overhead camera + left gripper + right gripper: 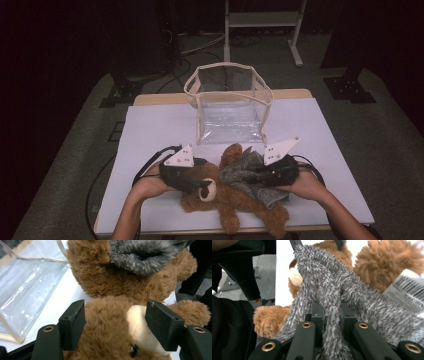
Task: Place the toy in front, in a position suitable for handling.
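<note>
A brown teddy bear (pixel 235 200) lies at the near edge of the white-covered table (pixel 150 125), sprawled between the person's two hands. The left gripper (pixel 192 182) has its jaws closed on the bear's head: in the left gripper view the two black pads press the fur on either side, one against the cream muzzle (pixel 137 325). Over the bear's body lies a grey fuzzy cloth (pixel 250 177). The right gripper (pixel 257 176) pinches a fold of that cloth, its jaws nearly together with the grey pile (pixel 332 315) squeezed between them. A white barcode tag (pixel 407 292) shows beside the cloth. Behind the bear, just beyond its raised paw, stands an open clear plastic bag (pixel 230 107) with beige trim.
</note>
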A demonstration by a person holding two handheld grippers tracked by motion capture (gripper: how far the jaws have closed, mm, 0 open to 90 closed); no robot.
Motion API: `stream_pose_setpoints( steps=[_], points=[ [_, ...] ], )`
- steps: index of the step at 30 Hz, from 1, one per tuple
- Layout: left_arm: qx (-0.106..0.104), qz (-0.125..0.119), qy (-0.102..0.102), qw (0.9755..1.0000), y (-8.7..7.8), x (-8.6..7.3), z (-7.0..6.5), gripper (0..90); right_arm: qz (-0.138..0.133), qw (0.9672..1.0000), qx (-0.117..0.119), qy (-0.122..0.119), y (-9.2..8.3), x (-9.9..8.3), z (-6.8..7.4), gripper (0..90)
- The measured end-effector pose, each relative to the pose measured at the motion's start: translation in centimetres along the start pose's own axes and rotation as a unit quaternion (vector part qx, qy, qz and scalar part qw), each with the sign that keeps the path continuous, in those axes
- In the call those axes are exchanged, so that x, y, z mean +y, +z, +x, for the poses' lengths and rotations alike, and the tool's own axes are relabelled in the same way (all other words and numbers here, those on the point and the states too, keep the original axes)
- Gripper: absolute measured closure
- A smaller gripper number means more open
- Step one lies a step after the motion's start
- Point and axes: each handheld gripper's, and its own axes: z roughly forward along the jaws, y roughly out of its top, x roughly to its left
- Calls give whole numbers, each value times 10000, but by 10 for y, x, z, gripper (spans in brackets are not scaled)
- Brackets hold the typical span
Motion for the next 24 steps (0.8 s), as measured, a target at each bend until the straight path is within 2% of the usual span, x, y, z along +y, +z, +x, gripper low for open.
stream_pose_setpoints(
  steps=[2,5,7,10,13,16,18,22,24],
  points=[
    [20,-32,-31,10000,-5,-1,1,320,19,10000,-21,65,-2,-7,-5,780],
    [134,176,59,9997,-12,-6,2,317,-30,9997,-68,234,-6,-14,-11,782],
    [103,184,-3,9998,-13,-10,3,314,-48,9994,-134,328,-10,-18,-16,782],
    [45,242,-63,9997,-8,-13,5,314,-70,9988,-177,461,-15,-23,-22,782],
    [-29,305,-159,9994,0,-15,6,337,-57,9985,-218,498,-16,-25,-25,781],
    [-51,346,-217,9992,4,-16,5,359,-9,9986,-257,467,-17,-22,-24,780],
    [-50,338,-252,9991,5,-16,4,361,41,9990,-321,323,-21,-16,-21,780],
    [-109,338,-246,9991,11,-15,3,362,-119,9991,-415,30,-35,2,-8,780],
    [-93,335,-202,9992,12,-14,2,363,-160,9992,-371,-59,-36,12,-2,780]
  ],
)
